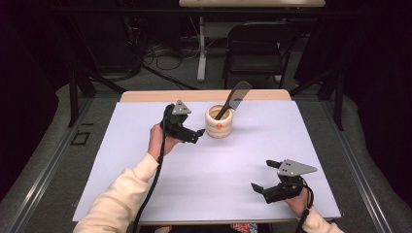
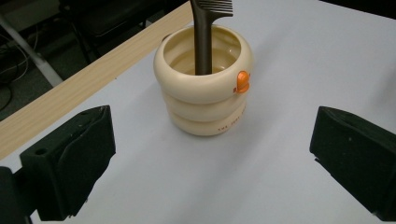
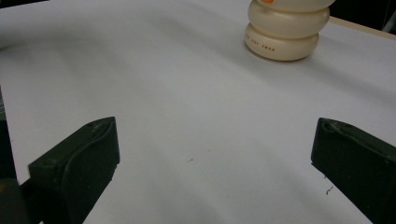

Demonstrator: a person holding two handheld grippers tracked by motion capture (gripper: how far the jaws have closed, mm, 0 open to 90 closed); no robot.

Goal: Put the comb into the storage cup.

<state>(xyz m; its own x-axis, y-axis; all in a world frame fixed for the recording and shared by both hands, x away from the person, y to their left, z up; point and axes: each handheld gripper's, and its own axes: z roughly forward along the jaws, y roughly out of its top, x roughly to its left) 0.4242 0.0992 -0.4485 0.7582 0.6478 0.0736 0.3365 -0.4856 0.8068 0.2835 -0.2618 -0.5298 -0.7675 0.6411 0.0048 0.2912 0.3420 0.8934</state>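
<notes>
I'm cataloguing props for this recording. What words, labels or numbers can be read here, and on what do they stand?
Cream ribbed holder: one line of small dark print on its lowest ring, too small and blurred to read in either gripper view.
Orange tab on the holder's rim: no text visible.
Dark comb: no text visible.

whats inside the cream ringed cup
A dark comb stands in the cream cup, handle down, teeth above the rim. The cup's wall hides the handle's lower end and most of the bottom.
</notes>
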